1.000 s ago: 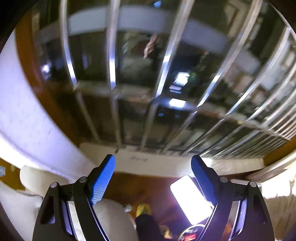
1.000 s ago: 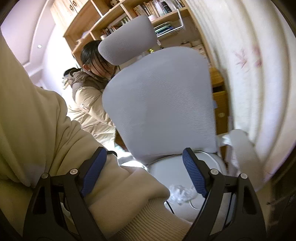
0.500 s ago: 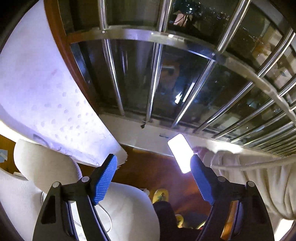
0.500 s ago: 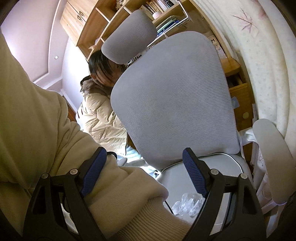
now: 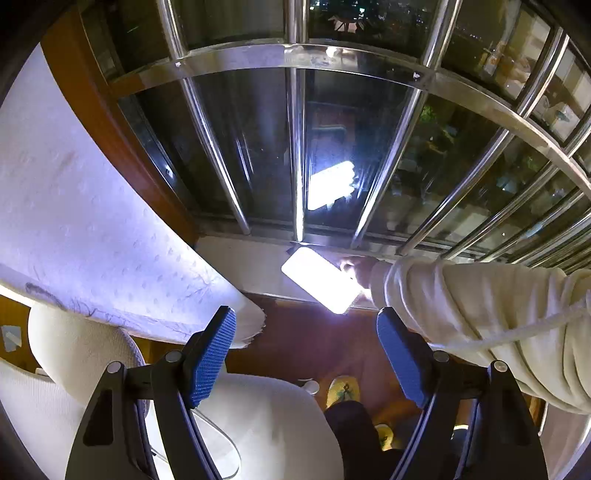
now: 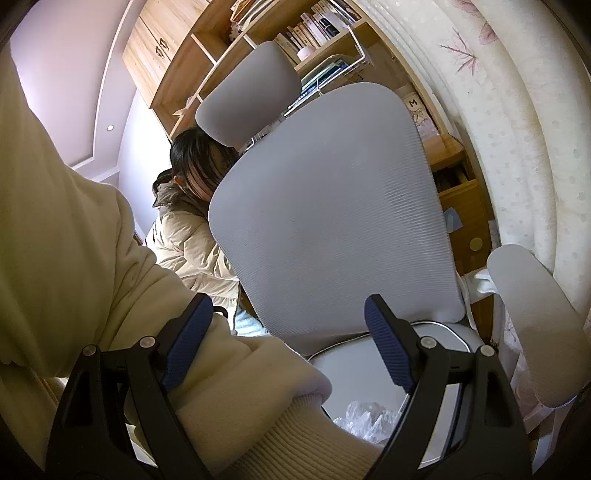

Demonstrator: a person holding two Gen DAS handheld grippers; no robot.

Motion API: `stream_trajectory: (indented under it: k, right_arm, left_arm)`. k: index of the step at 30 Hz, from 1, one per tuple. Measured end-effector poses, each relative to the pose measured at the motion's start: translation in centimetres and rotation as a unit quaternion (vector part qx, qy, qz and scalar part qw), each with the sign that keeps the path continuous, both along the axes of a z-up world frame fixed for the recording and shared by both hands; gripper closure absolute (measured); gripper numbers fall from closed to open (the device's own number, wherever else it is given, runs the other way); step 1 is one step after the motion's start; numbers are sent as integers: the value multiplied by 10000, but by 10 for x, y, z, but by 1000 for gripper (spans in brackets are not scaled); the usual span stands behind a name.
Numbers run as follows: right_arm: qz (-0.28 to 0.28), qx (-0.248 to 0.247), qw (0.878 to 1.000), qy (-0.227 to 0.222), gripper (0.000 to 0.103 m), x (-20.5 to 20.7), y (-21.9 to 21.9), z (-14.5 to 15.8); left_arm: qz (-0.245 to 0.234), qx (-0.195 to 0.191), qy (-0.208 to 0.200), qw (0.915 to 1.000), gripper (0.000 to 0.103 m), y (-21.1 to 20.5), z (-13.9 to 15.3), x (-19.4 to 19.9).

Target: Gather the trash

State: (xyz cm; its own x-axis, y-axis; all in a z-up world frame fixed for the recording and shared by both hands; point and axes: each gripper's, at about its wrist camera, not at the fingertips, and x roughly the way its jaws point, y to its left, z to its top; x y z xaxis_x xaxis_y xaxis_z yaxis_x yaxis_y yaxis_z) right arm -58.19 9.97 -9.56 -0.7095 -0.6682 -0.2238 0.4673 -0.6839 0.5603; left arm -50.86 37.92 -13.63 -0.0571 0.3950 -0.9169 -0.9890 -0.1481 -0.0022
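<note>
Both grippers are seen with jaws spread wide and nothing pinched in either one.

The left gripper (image 5: 304, 354) is pointed steeply down over the white office chair (image 5: 266, 417), with its blue pads (image 5: 210, 358) framing dark wood floor (image 5: 314, 343) and a pair of yellow slippers (image 5: 343, 389). A cable (image 5: 221, 439) is draped across the seat. Past the fingertips a window with metal bars (image 5: 297, 147) is seen, dark outside, and a lit rectangular panel (image 5: 321, 278) is held just in front of the sill by a hand (image 5: 356, 271) coming out of a cream sleeve (image 5: 480, 314). A pale curtain (image 5: 92, 240) hangs on the left.

The right gripper (image 6: 288, 347) is aimed nearly level at the grey mesh chair back (image 6: 332, 214) and headrest (image 6: 251, 88). A cream sleeve (image 6: 236, 391) is lying across the lower left of that view, covering part of the left finger, so it's between the jaws in the picture, but no squeeze on it can be made out.

The trash: 1 crumpled bit of clear plastic wrap (image 6: 364, 417) is sitting on the chair seat (image 6: 369, 362), low in the right wrist view, just beside the sleeve cuff and untouched by either gripper.

A second person in a beige puffer jacket (image 6: 188, 243) is partly hidden behind the chair, with wooden bookshelves (image 6: 306, 33) above. A chair armrest (image 6: 532, 317) sticks out at right.
</note>
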Motion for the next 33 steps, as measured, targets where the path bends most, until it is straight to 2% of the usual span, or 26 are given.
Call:
stream_trajectory:
  k: [8, 15, 20, 27, 29, 33]
  right_arm:
    - [-88, 22, 9998, -163, 20, 12, 1, 5]
    - [-363, 176, 9989, -248, 20, 28, 4, 8]
    - [-523, 149, 9982, -259, 20, 30, 4, -4]
    - [-445, 4, 9990, -89, 20, 14, -6, -20]
    - [-393, -38, 9992, -24, 20, 10, -9, -24]
    - [-423, -66, 9991, 49, 20, 8, -10, -30]
  left_arm:
    - [-95, 35, -161, 9998, 22, 1, 4, 10]
    - [-403, 179, -232, 9988, 22, 3, 14, 34]
    - [-565, 161, -185, 9981, 22, 1, 3, 39]
    - [-493, 24, 32, 9988, 24, -9, -16, 18]
    - [-523, -44, 33, 9986, 34, -11, -21, 13]
    - [-592, -131, -27, 9982, 35, -13, -28, 8]
